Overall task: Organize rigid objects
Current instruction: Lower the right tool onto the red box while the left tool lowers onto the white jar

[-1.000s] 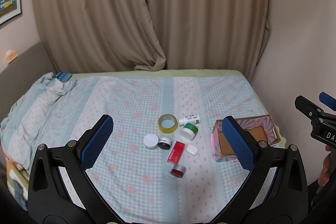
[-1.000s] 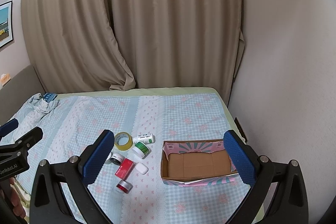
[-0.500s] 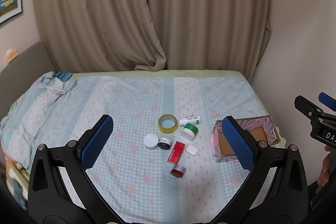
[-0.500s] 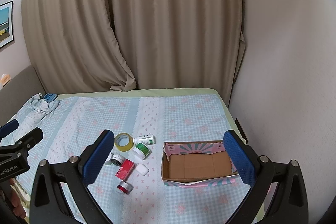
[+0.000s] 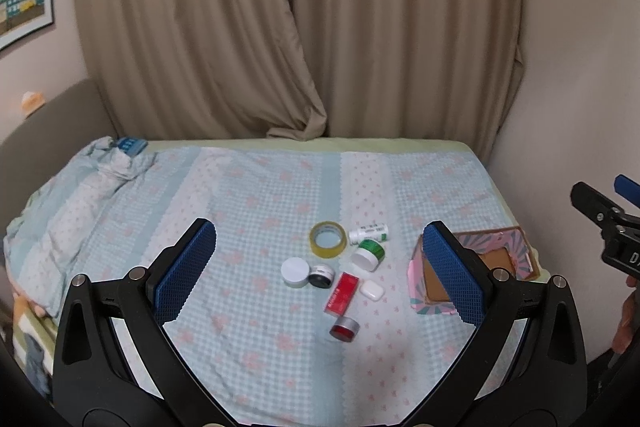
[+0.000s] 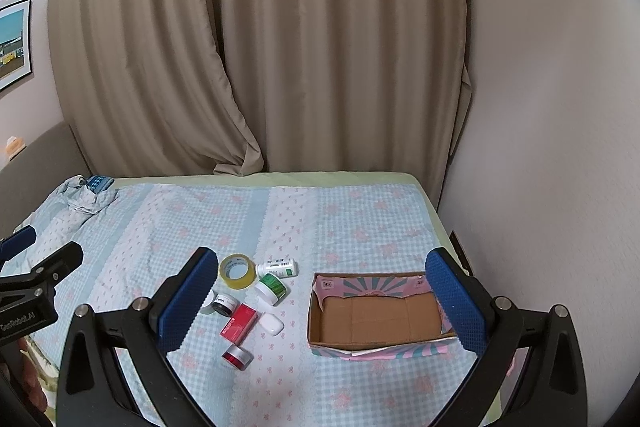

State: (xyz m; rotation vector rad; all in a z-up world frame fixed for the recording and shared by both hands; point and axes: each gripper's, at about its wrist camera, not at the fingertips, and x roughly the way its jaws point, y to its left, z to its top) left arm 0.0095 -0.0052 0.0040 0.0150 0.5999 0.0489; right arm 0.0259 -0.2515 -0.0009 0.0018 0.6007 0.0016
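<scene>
A cluster of small items lies mid-bed: a yellow tape roll [image 5: 327,239], a white bottle [image 5: 368,232], a green-lidded jar [image 5: 369,255], a white jar [image 5: 295,271], a black jar [image 5: 321,275], a red box [image 5: 342,292], a white case [image 5: 371,290] and a red-and-silver tin [image 5: 344,328]. An open pink cardboard box [image 6: 380,315] stands right of them, empty. My left gripper [image 5: 320,271] is open, held high above the cluster. My right gripper [image 6: 320,303] is open, above the gap between cluster and box.
The bed [image 5: 260,195] has a light blue checked cover, with bunched bedding [image 5: 80,187] at its far left. Beige curtains [image 5: 300,27] hang behind. A wall [image 6: 540,147] runs close along the bed's right side, just past the box.
Both views shift only slightly; the scene sits a little higher in frame. Nothing on the bed has moved and both grippers stay open.
</scene>
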